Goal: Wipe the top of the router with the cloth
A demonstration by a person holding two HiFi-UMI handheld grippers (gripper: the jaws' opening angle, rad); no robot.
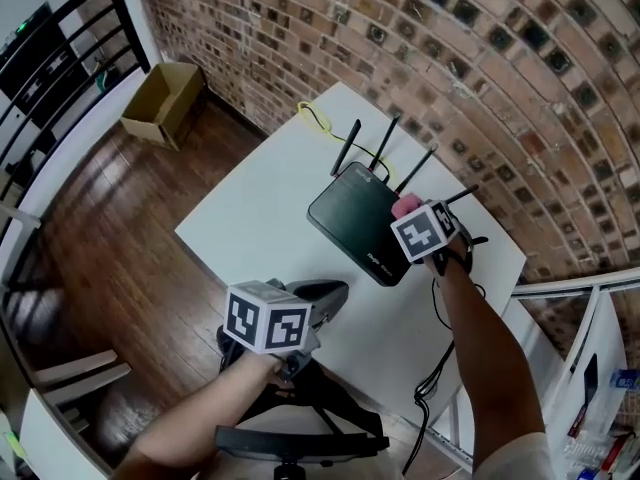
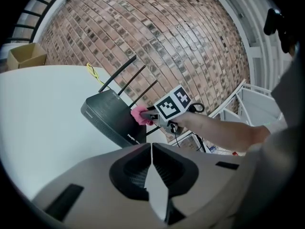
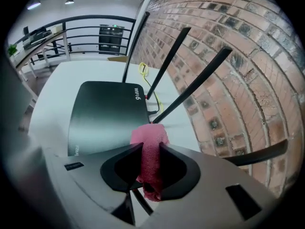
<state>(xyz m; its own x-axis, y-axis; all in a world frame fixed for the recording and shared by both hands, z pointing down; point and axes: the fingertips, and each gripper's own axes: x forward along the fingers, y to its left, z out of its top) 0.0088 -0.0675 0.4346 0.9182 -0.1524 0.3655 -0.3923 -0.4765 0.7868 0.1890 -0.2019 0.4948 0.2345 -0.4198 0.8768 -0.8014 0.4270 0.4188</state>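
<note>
Right gripper (image 3: pixel 150 150) jaws clamped on the pink cloth (image 3: pixel 149 136) — it sits over the far right edge of the router (image 1: pixel 358 223), by the antennas. Router on the white counter (image 1: pixel 255 218). Left gripper (image 2: pixel 151 150) jaws closed, empty — at the counter's near edge.

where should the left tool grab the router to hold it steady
Probably the front-left edge of the router, approached level from the near side: the body lies flat, antennas stand along the back, and the right tool with the cloth occupies the right end.
</note>
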